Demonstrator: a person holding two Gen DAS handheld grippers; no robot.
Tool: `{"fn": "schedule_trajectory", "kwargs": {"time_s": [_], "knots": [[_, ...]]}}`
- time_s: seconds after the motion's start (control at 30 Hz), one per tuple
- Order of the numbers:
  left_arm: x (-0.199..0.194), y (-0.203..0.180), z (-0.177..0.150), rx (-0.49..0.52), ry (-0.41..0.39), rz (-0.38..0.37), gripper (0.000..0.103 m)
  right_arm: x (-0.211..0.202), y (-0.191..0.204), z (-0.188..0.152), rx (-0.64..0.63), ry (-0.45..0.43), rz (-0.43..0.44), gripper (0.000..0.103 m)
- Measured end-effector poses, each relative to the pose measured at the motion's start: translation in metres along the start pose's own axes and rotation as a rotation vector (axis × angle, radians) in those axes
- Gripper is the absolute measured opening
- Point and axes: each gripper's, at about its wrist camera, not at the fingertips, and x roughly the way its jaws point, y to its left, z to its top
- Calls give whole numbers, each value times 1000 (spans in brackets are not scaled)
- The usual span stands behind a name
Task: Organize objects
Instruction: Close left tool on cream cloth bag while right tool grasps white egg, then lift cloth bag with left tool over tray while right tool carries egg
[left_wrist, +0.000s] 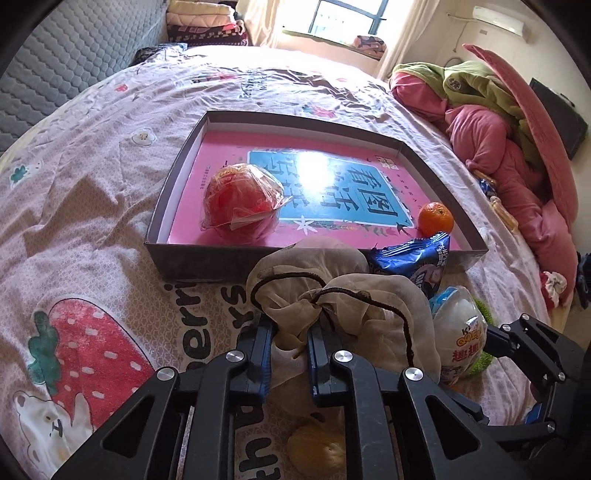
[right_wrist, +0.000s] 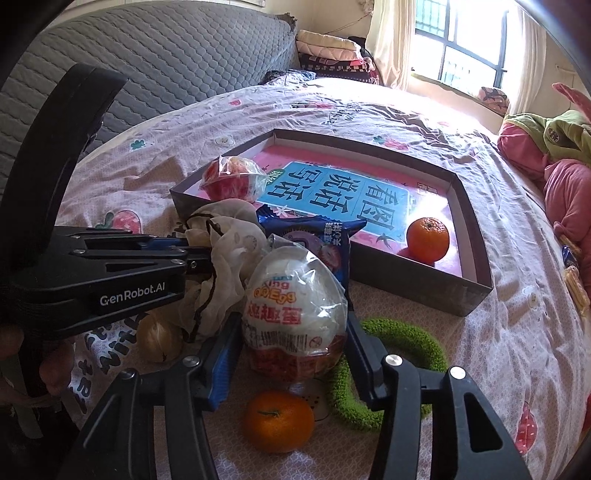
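My left gripper (left_wrist: 290, 328) is shut on a cream cloth drawstring pouch (left_wrist: 332, 291), pinching a fold of its fabric; the right wrist view shows this grip from the side (right_wrist: 207, 258). My right gripper (right_wrist: 291, 321) is shut on a wrapped white toy egg (right_wrist: 295, 306), one pad on each side. The egg (left_wrist: 458, 332) stands just right of the pouch. Behind them lies a shallow grey box (left_wrist: 192, 266) lined with a pink book. It holds a plastic-wrapped red apple (left_wrist: 240, 206) and a mandarin (left_wrist: 436, 218). A blue snack packet (right_wrist: 317, 236) leans on the box's front wall.
On the patterned bedsheet near my right gripper lie a second mandarin (right_wrist: 279, 421) and a green knitted ring (right_wrist: 406, 339). A yellowish round object (right_wrist: 159, 341) sits under the pouch. Pink and green bedding (left_wrist: 498, 147) is piled at the right; a grey quilted headboard (right_wrist: 147, 55) stands at the left.
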Motion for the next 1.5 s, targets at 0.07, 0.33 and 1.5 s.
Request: {"fn": "schedule_trajectory", "kwargs": {"time_s": [0.07, 0.33, 1.5], "knots": [[-3, 0, -1, -1, -5, -6, 14, -2, 0, 1, 1, -4, 7, 53], [-20, 0, -2, -9, -41, -28, 14, -10, 1, 2, 5, -32, 17, 53], [-82, -15, 9, 31, -323, 17, 14, -49, -17, 24, 93, -225, -37, 53]]}}
